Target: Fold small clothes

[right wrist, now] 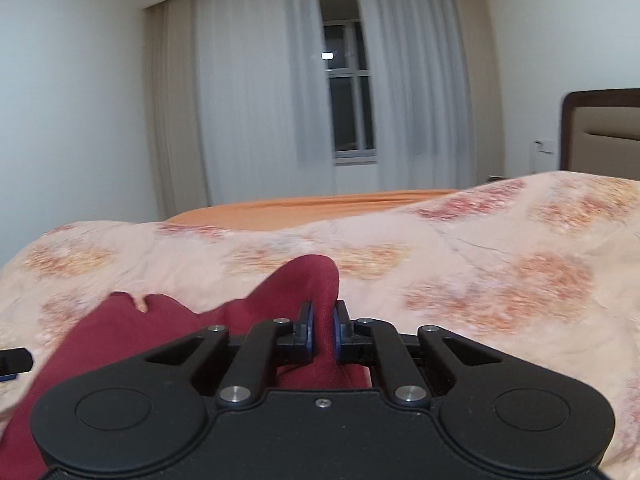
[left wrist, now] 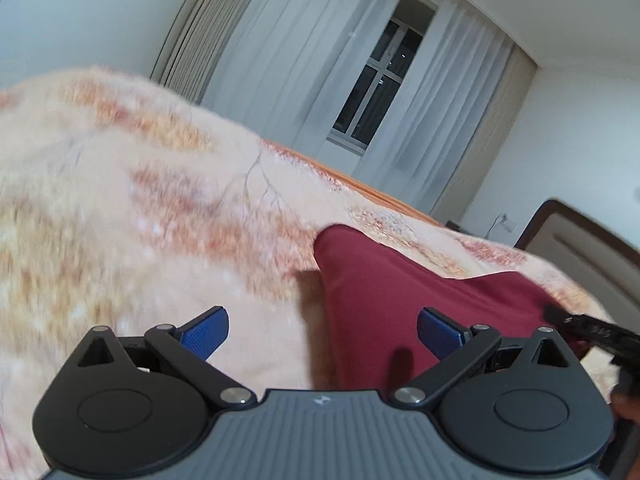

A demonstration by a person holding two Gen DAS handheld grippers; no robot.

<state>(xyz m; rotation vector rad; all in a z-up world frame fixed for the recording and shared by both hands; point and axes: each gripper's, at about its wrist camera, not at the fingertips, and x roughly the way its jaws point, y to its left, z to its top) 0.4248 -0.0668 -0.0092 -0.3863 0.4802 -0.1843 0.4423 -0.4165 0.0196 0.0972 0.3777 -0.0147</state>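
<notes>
A dark red garment [left wrist: 400, 292] lies on a floral peach bedspread [left wrist: 120, 200]. In the left wrist view my left gripper [left wrist: 322, 334] stands open above the garment's left edge, its blue pads [left wrist: 206, 334] wide apart with nothing between them. The other gripper's black finger [left wrist: 592, 332] pokes in at the right, on the garment's far corner. In the right wrist view my right gripper [right wrist: 323, 330] is shut on a raised fold of the red garment [right wrist: 308, 280], the cloth pinched between its blue pads [right wrist: 307, 328].
The bedspread [right wrist: 480, 260] covers the bed, with an orange sheet [right wrist: 320, 204] showing at its far side. A brown-framed headboard [right wrist: 600, 132] stands at the right. Curtains and a dark window [right wrist: 348, 80] fill the far wall.
</notes>
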